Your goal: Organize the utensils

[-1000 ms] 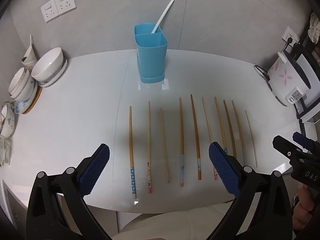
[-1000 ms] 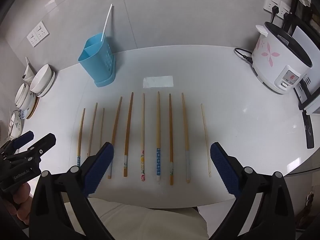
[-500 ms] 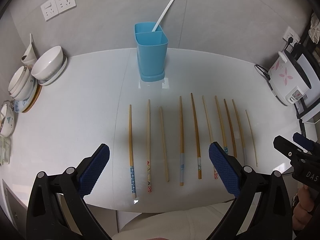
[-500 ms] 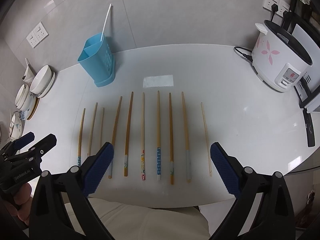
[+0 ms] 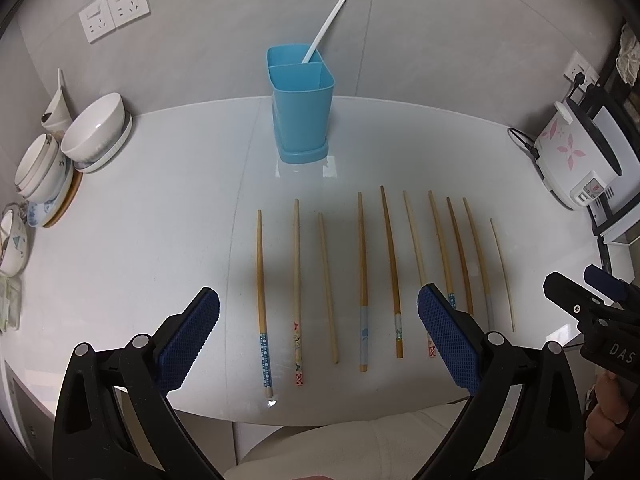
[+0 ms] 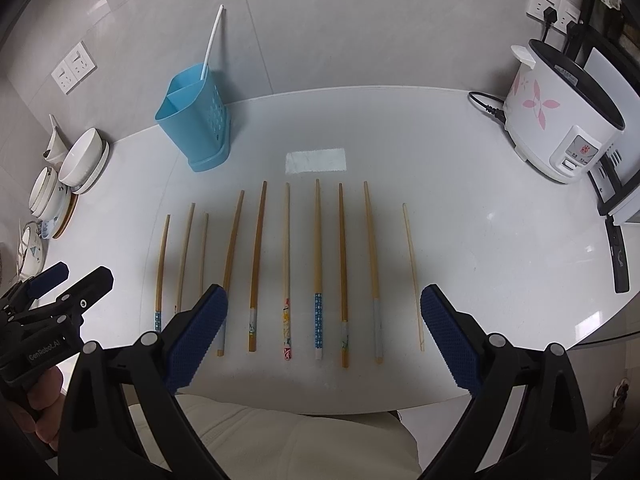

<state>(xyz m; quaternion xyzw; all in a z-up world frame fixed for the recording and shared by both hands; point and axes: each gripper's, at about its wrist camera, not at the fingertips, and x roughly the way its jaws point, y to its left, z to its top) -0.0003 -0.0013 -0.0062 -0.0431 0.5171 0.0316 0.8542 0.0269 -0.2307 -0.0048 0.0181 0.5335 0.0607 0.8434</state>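
Several wooden chopsticks (image 5: 362,280) lie side by side in a row on the white table, also shown in the right wrist view (image 6: 317,264). A blue two-compartment utensil holder (image 5: 301,106) stands behind them with one white stick (image 5: 325,28) in its rear compartment; it also shows in the right wrist view (image 6: 198,120). My left gripper (image 5: 318,336) is open and empty above the row's near ends. My right gripper (image 6: 323,336) is open and empty, also above the near ends.
Stacked white bowls (image 5: 96,132) sit at the table's left edge. A white rice cooker (image 6: 560,120) with a cord stands at the right. The table's front edge (image 5: 360,416) runs just below the chopsticks.
Both views have shifted slightly; the table sits a little lower in frame. The chopsticks and holder have not moved. Both grippers stay open.
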